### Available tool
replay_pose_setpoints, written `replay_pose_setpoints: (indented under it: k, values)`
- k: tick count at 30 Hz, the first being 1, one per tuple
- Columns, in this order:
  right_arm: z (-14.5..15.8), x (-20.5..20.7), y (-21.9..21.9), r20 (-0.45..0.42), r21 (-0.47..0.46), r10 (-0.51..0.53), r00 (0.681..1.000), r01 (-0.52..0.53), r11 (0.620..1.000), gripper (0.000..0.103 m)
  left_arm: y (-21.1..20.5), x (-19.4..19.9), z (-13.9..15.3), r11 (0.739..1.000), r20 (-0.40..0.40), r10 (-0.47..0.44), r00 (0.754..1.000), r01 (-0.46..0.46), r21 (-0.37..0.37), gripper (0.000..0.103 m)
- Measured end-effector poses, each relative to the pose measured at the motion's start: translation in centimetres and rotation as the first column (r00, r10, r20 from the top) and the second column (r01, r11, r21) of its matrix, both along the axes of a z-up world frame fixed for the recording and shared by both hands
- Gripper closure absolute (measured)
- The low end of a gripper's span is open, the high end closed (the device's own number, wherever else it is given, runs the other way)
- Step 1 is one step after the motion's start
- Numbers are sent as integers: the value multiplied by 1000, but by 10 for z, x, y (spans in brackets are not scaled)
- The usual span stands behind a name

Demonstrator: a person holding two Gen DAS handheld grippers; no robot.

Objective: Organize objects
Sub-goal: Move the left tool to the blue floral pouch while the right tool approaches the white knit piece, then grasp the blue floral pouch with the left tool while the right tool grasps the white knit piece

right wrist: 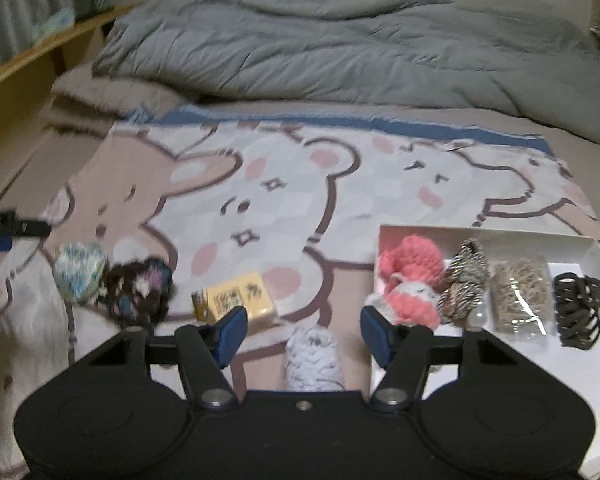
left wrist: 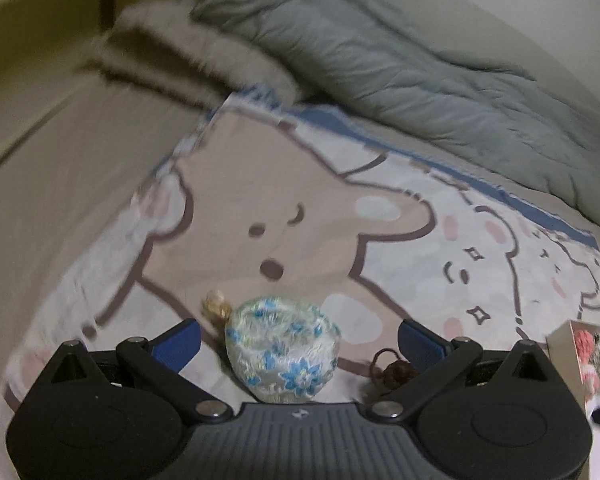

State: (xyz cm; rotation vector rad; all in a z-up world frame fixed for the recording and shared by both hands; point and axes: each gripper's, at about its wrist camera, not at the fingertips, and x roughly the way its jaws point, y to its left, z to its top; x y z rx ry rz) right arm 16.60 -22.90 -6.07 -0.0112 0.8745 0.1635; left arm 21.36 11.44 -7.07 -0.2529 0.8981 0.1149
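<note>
Both grippers' jaws apart — floral pouch (left wrist: pixel 283 350) upright between the left's.

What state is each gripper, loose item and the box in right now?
Left gripper: open, around the floral pouch, not touching.
Right gripper: open, over the white scrunchie.
Box: open, part filled.
Dark scrunchie: outside the box.
Yellow block: outside the box.

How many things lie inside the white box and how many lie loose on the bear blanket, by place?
Inside the white box: 4 (pink scrunchie, striped scrunchie, bag of rubber bands, black hair ties)
Loose on the bear blanket: 4 (blue floral pouch, dark scrunchie, yellow block, pale scrunchie)
Total: 8
</note>
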Motion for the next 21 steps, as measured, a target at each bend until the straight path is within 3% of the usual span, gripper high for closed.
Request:
replay_pose_setpoints:
  k: [4,12,18,21]
  values:
    - [-12,5,10,-46,-31,56,997,-57,998,40,4,12,-21,996,-73,63,995,-67,-50,0]
    - [-34,12,25,-107,-114,153,982,-165,980,44,4,34,-50,984,-156,150,976,-163,-75,0]
    - [-50,18,27,-157,-182,189,969,-217,959,46,3,45,-67,953,-216,240,946,-273,-135,0]
    - [-58,23,27,-191,-189,194,962,-230,955,48,1,50,-73,940,-229,290,929,-322,-117,0]
